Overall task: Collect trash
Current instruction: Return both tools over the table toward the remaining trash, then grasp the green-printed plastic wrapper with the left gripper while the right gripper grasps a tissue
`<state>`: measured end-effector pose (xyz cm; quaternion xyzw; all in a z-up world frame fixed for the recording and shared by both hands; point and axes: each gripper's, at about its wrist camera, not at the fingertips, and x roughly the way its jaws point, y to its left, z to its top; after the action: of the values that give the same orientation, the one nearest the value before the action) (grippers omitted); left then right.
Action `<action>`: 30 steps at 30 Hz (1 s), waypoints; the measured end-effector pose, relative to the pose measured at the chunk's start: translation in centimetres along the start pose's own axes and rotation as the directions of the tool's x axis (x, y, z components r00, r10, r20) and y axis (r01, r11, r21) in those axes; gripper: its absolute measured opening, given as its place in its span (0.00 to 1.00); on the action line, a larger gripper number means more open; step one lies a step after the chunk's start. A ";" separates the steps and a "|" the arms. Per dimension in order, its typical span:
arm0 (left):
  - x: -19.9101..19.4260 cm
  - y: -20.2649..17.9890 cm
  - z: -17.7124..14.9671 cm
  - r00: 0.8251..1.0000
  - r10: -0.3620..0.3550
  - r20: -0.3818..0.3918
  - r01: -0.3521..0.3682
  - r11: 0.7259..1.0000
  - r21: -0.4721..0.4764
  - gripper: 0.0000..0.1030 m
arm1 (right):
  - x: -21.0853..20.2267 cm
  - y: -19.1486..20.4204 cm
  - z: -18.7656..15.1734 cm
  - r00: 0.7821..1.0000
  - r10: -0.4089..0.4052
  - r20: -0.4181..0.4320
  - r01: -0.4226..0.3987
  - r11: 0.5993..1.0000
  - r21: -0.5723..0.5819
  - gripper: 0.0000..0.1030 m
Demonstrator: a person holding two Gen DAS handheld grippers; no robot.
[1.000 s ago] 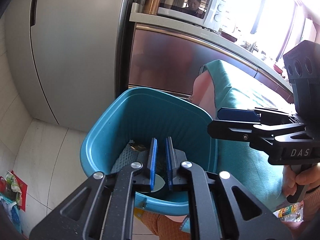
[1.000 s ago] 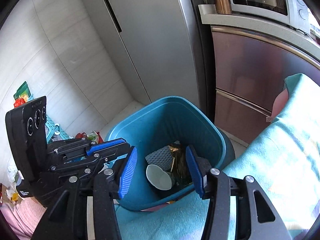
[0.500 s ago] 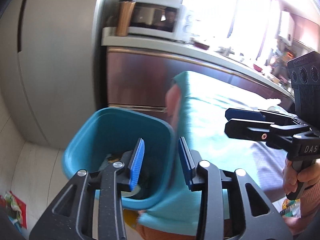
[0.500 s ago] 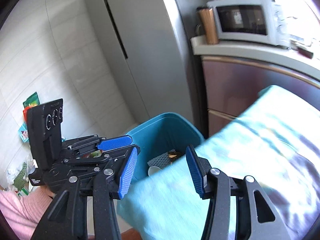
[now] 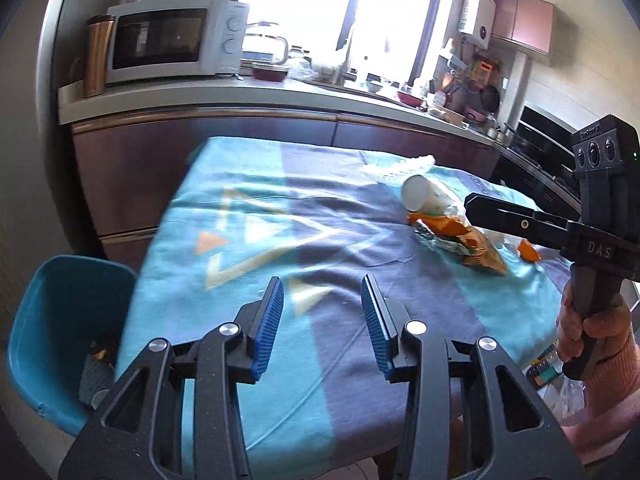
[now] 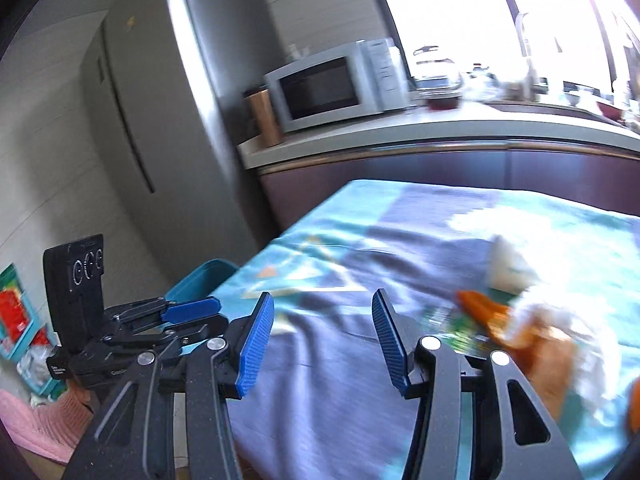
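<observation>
My left gripper [image 5: 322,292] hovers over the near part of the teal and purple tablecloth [image 5: 248,184], its jaws opening with nothing between them. My right gripper [image 6: 323,304] stands open and empty over the same cloth; in the left wrist view its fingers [image 5: 516,220] reach in from the right, close to the trash. A white paper cup [image 5: 424,198] lies on its side beside an orange wrapper [image 5: 452,236] and a crumpled white sheet [image 5: 404,166]. The teal bin [image 5: 52,320] stands on the floor at the table's left edge, with some rubbish inside.
A kitchen counter [image 5: 240,96] runs behind the table with a microwave [image 5: 168,40] and a copper tumbler [image 5: 96,56]. A grey fridge [image 6: 168,128] stands to the left. A hand in a pink sleeve [image 5: 600,344] holds the right gripper. Bags lie on the floor [image 6: 16,320].
Both grippers swung away from above the bin to over the table. The left jaws went from nearly shut to apart. The right jaws kept the same width.
</observation>
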<state>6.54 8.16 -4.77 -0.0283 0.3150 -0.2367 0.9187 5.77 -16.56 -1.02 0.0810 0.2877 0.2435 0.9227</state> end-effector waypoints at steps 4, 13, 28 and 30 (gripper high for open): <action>2.7 -3.6 0.7 0.998 -0.057 -0.036 0.059 0.998 0.035 0.40 | -3.0 -3.8 -0.7 0.993 -0.108 0.041 0.105 0.993 0.051 0.47; 8.7 -8.0 2.7 0.984 -0.129 -0.121 0.136 0.989 0.050 0.44 | -6.0 -11.2 -2.1 0.954 -0.294 0.048 0.280 0.940 0.194 0.53; 15.0 -9.9 4.1 0.947 -0.204 -0.246 0.198 0.979 -0.051 0.47 | -3.7 -14.3 -3.6 0.953 -0.304 -0.022 0.299 0.921 0.248 0.59; 15.8 -9.7 4.1 0.941 -0.213 -0.264 0.200 0.977 -0.076 0.35 | -3.5 -14.6 -3.8 0.953 -0.301 -0.028 0.298 0.919 0.259 0.58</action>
<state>15.80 -8.00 -8.43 -0.0505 0.4382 -0.3257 0.8363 6.97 -30.98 -6.62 0.1580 0.3204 0.0592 0.9321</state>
